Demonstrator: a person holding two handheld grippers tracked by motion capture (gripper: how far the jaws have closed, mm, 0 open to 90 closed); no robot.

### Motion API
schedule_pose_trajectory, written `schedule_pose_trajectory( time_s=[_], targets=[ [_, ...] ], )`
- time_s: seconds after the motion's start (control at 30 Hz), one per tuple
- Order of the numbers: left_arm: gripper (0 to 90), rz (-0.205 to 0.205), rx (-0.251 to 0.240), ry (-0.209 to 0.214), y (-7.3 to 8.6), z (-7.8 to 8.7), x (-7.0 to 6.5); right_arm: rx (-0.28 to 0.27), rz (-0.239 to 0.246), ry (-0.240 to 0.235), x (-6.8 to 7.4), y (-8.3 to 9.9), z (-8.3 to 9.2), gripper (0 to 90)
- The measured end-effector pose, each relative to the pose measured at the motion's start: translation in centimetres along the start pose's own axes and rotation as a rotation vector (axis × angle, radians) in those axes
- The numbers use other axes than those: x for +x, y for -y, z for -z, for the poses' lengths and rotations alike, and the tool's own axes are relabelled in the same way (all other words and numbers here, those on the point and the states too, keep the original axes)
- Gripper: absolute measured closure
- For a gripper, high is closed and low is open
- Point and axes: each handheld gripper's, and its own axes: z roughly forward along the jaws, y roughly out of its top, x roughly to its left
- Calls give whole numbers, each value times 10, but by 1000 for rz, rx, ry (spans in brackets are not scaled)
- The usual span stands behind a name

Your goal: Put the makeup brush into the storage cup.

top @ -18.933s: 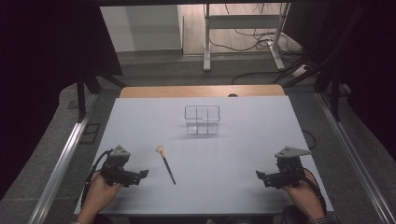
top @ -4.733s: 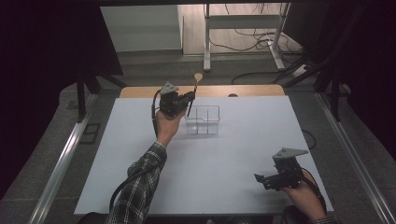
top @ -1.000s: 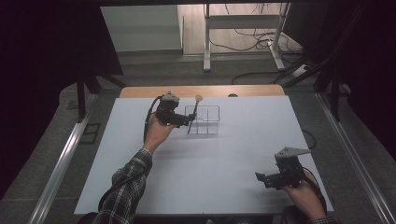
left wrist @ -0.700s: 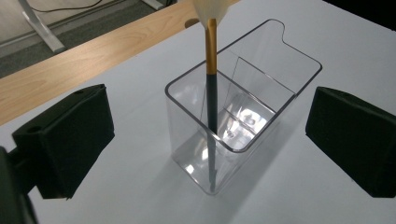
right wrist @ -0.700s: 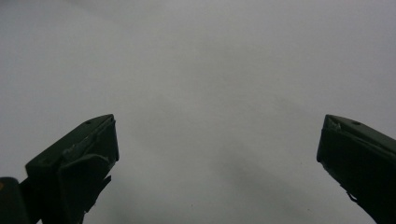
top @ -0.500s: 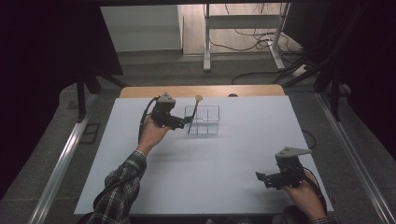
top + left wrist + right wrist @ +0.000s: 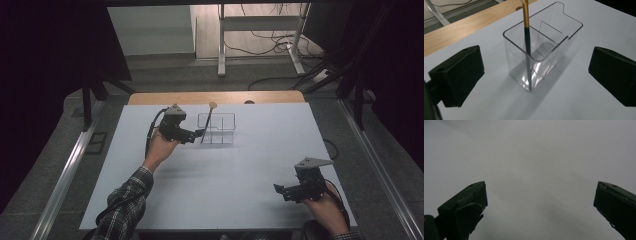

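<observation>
Right gripper (image 7: 292,190) sat at the near right corner of the white table (image 7: 250,170), held low in the person's right hand (image 7: 327,202). In the right gripper view its two black jaws stood wide apart with nothing but bare tabletop between them.

Left gripper (image 7: 197,134) was held farther up the table by the left hand (image 7: 160,147), a plaid sleeve (image 7: 125,200) running back from it to the near edge. It pointed at the clear organiser box (image 7: 216,128) and stood just beside that box's left end. In the left gripper view the jaws were spread well apart on either side of the clear organiser box (image 7: 541,47), touching neither it nor its contents.

The brush (image 7: 206,122) stood inside the box, in the end compartment nearest the left gripper, tilted and leaning on the rim. Its dark lower handle reached the box floor; the gold upper part of the brush (image 7: 526,15) rose above the rim, and its pale tip showed over the far wall in the high view.

Beyond the box lay the wooden strip (image 7: 215,97) at the table's far edge.
</observation>
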Motion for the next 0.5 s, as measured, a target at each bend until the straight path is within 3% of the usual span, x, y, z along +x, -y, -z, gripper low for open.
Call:
schedule_pose_trajectory(
  time_s=[0.5],
  targets=[
    [2,19,-3,16,9,8,-4,3,3,-2,1,0,0,0]
  ],
)
